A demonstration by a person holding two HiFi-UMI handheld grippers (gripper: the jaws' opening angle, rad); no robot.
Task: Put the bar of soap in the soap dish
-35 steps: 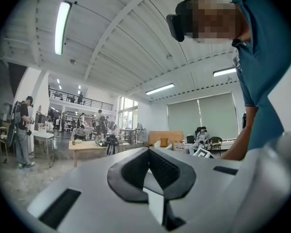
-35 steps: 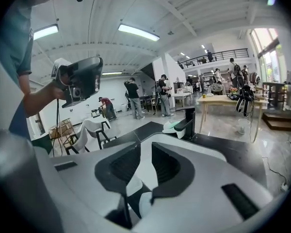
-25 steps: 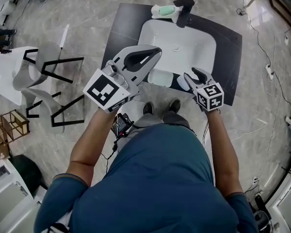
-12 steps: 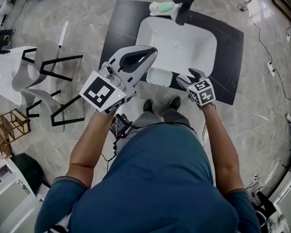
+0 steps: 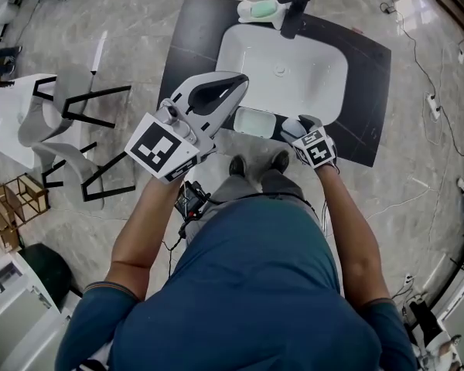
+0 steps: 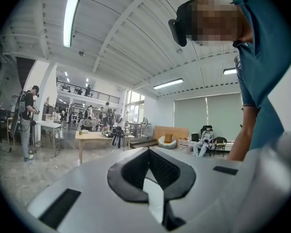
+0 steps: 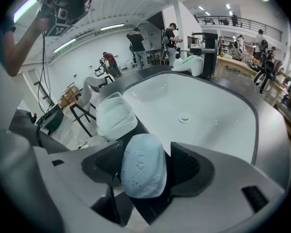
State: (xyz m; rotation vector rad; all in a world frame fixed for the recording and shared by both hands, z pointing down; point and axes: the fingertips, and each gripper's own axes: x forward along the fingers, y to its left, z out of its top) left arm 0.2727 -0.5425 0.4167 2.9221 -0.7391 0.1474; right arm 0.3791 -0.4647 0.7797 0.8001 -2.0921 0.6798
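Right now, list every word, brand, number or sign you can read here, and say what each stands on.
"UX": pressed into the bar of soap; any further letters are too faint to read.
Marker cubes: black-and-white square patterns only, no letters or numbers.
Nothing else is readable.

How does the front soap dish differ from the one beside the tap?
The front dish looks empty; the tap-side dish holds a green bar. The front dish sits at the near edge; the tap-side dish at the back beside the black tap. Both are pale, on the dark counter.
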